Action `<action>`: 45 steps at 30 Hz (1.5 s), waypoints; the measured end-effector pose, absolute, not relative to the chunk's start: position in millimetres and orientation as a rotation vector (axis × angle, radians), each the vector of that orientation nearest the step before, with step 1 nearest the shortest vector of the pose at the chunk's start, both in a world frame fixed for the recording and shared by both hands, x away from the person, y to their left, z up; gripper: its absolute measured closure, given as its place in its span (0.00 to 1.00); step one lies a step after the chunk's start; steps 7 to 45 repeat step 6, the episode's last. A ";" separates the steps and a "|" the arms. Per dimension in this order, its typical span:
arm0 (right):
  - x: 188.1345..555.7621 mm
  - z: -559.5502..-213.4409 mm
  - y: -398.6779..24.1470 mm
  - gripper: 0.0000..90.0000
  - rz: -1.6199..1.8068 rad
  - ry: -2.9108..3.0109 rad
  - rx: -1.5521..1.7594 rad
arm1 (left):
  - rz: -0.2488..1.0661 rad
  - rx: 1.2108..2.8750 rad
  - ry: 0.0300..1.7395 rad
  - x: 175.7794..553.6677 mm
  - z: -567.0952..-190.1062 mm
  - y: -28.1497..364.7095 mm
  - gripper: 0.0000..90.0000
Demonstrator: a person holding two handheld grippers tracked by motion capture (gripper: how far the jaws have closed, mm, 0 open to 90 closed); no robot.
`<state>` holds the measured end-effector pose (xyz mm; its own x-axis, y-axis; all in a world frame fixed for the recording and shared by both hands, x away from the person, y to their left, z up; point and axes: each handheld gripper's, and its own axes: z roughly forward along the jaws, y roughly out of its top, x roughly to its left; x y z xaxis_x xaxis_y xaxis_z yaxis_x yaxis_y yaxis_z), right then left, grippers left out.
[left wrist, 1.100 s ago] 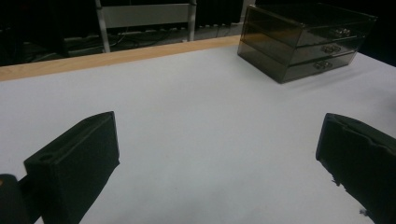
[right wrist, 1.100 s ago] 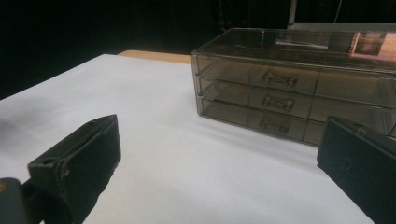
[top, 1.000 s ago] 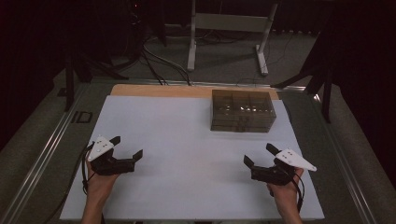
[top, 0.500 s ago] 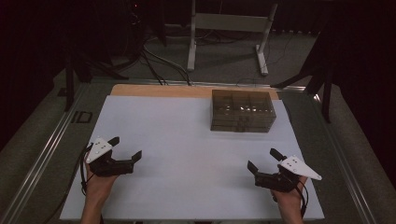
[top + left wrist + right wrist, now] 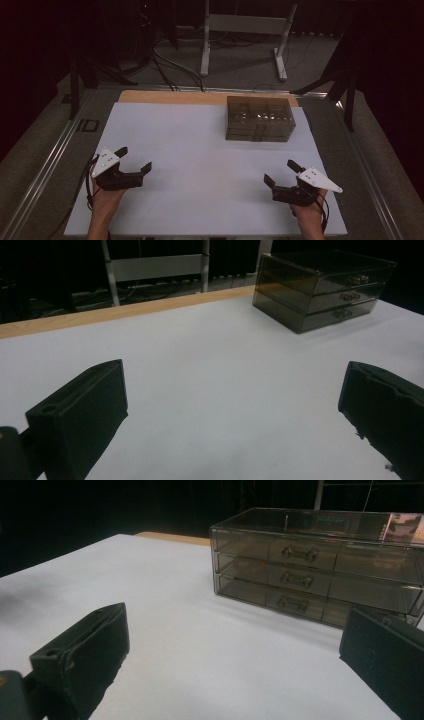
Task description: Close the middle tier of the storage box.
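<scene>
A smoked, see-through plastic drawer organizer (image 5: 258, 119) stood on the white tabletop (image 5: 200, 165), a low rectangular box with hard, glossy walls and square corners. Its long axis ran across the tabletop, parallel to the bare wooden strip (image 5: 170, 97) along the far edge, just beside which it sat. In the right gripper view the organizer (image 5: 320, 565) showed three stacked drawers, each with a small clear handle at its middle, and those fronts faced the person's side. The tabletop's covering looked smooth, matte and flat.

The left gripper (image 5: 131, 161) was held well short of the organizer and off to its left, its blocky black jaws spread wide with nothing between them. The right gripper (image 5: 281, 174) was near the organizer's front, a little toward its right end, jaws likewise spread apart and empty. Each gripper carried a pale three-cornered plate on top.
</scene>
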<state>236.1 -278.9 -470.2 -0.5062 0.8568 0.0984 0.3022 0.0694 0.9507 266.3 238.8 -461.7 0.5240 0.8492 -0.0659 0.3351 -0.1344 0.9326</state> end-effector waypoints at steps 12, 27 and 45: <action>236.1 -471.7 -278.2 0.00 1.440 1.866 1.141 | 0.616 1.709 1.014 266.6 -462.1 239.3 0.01; 236.1 -471.7 -278.2 0.00 1.440 1.866 1.141 | 0.616 1.709 1.014 266.6 -462.1 239.3 0.01; 236.1 -471.7 -278.2 0.00 1.440 1.866 1.141 | 0.616 1.709 1.014 266.6 -462.1 239.3 0.01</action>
